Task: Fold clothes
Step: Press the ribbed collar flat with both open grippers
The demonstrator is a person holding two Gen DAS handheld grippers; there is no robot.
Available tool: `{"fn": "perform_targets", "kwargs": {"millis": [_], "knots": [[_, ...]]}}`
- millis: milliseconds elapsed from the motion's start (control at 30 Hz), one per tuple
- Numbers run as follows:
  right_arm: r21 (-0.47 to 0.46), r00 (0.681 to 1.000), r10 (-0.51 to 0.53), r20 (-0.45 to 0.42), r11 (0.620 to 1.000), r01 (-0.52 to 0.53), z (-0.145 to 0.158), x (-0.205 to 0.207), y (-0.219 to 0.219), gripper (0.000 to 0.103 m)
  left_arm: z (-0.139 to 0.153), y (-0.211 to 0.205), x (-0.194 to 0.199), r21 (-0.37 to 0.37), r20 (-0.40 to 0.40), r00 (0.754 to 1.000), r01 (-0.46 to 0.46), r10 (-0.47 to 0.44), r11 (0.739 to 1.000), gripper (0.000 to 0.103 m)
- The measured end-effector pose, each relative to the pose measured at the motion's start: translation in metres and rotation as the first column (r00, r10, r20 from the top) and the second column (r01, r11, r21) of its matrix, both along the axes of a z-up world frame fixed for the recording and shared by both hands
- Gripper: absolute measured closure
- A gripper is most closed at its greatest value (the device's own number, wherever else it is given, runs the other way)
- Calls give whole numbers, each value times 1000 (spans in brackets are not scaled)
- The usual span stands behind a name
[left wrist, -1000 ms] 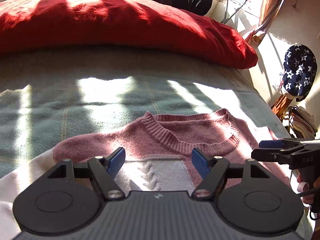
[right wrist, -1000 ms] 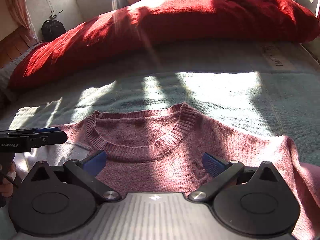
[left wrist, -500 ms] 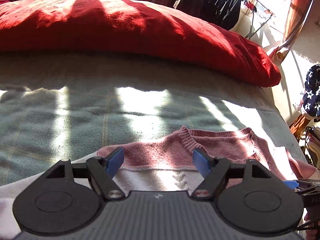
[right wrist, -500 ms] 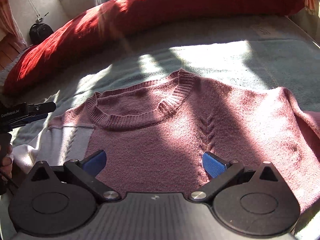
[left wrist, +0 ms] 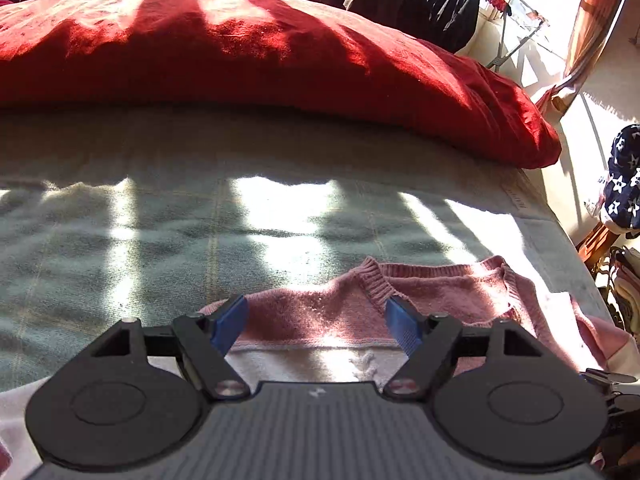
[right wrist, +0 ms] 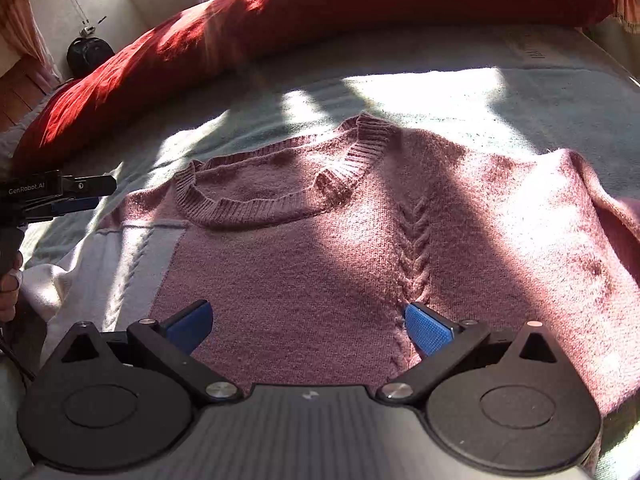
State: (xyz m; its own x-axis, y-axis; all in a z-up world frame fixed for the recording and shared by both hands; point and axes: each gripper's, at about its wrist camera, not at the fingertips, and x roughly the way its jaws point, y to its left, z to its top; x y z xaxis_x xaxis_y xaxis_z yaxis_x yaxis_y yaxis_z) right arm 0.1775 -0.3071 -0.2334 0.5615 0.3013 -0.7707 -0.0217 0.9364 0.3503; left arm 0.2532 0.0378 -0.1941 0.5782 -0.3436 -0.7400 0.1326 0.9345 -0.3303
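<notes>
- I see my right gripper (right wrist: 308, 326) angled down over the sweater's chest, jaws spread, gripping nothing.
- My left gripper (left wrist: 316, 322) hovers released above the white shoulder panel.
- The pink-and-white knit sweater (right wrist: 360, 248) lies flat on the green blanket (left wrist: 200, 220), collar (right wrist: 280, 184) toward the red duvet (left wrist: 260, 52).

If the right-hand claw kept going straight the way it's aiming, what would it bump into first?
Most likely the pink sweater lying flat on the bed: the open right gripper angles down at its chest panel with nothing between, though depth is hard to judge.
</notes>
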Motion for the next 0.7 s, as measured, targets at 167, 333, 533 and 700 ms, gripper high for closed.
{"fn": "perform_targets", "kwargs": {"millis": [167, 333, 533, 700], "knots": [[14, 999, -35, 21, 999, 35, -4, -1, 0, 0, -19, -17, -40, 19, -125, 992, 25, -23, 1000, 26], [-65, 999, 13, 43, 998, -10, -6, -4, 11, 0, -35, -18, -73, 81, -177, 984, 4, 11, 997, 26], [-197, 992, 120, 42, 974, -110, -5, -7, 27, 0, -15, -8, -89, 47, -194, 981, 29, -20, 998, 26], [-186, 996, 86, -15, 979, -87, 9, -8, 32, 0, 3, 17, -91, -27, -170, 985, -17, 12, 999, 27]]}}
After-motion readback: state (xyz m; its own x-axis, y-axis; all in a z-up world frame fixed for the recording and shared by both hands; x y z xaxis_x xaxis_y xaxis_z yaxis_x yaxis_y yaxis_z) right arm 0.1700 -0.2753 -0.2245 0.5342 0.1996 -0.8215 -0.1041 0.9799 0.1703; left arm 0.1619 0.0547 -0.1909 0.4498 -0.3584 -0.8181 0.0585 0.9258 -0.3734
